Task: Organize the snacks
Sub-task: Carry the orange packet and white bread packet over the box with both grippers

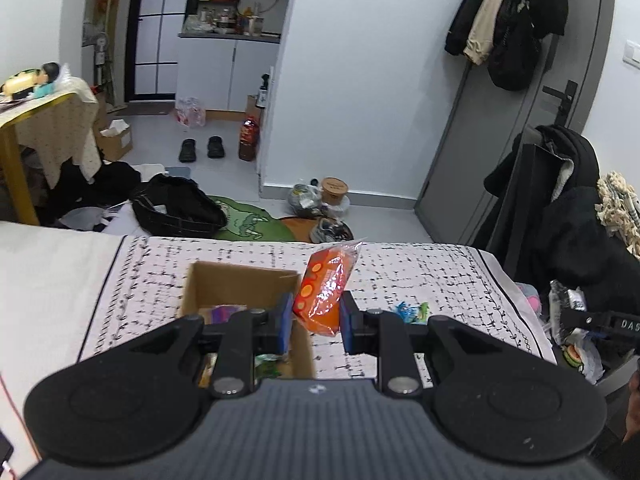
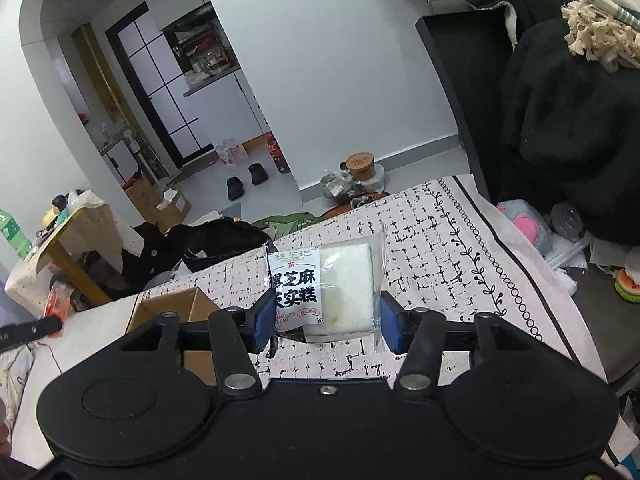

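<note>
While the left gripper point(image 1: 316, 320) pinches an orange snack packet point(image 1: 326, 290) between narrow blue pads, the packet hangs above the right edge of an open cardboard box point(image 1: 240, 284) on the patterned cloth point(image 1: 420, 276). Seen from the right wrist, the right gripper point(image 2: 326, 320) clamps a white sesame cake packet point(image 2: 324, 290) above the cloth, right of the box

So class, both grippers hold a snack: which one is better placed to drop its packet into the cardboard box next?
Probably left: the left gripper holds the orange packet by the cardboard box, while the right gripper's white cake packet is farther off.
</note>
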### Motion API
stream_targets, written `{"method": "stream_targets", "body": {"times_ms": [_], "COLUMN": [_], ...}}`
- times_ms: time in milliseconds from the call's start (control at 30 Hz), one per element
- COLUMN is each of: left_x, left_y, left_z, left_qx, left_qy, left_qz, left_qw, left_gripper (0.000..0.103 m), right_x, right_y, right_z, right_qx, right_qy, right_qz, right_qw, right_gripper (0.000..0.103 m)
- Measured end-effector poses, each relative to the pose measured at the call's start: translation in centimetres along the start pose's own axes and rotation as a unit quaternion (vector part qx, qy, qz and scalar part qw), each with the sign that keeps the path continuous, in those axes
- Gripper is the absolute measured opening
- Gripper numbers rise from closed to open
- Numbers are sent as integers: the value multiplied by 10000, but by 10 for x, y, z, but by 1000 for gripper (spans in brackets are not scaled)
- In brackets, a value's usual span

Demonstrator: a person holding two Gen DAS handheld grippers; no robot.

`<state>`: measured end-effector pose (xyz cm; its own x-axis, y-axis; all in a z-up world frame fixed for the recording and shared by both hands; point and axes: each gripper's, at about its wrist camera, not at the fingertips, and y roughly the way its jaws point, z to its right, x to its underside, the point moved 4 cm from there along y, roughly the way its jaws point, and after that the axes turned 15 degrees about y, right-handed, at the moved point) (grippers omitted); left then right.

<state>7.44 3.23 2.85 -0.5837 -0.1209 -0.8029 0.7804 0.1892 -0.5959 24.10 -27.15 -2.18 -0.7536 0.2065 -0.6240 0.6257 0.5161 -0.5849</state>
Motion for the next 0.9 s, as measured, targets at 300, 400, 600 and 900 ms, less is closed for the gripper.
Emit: {"method": "stream_targets", "body": {"times_ms": [300,400,600,900], "left_x": [14,17,29,49], "left_y": [-21,-25,-32,-20], "left_z": [-28,-37,-54,-70], "left_qx": [-208,-258,-335,-347], "left_qy": [-197,-266,-303,-444], "left_qz": [70,90,99,21], "left_qw": [9996,9993,9989,9984], "left_gripper": [23,23,23,23], "right_x": [3,6,9,18], "right_y": [-3,-1,8,27], "right_z": [-5,-10,-18,-35], "right_qx": [-64,-69,-98,-205], "right_qy": [-28,-76,-290,-423], "right_qz": [87,71,-20,-252], "right_qw": [9999,9999,9995,9986], "right_gripper": [51,51,51,51]}}
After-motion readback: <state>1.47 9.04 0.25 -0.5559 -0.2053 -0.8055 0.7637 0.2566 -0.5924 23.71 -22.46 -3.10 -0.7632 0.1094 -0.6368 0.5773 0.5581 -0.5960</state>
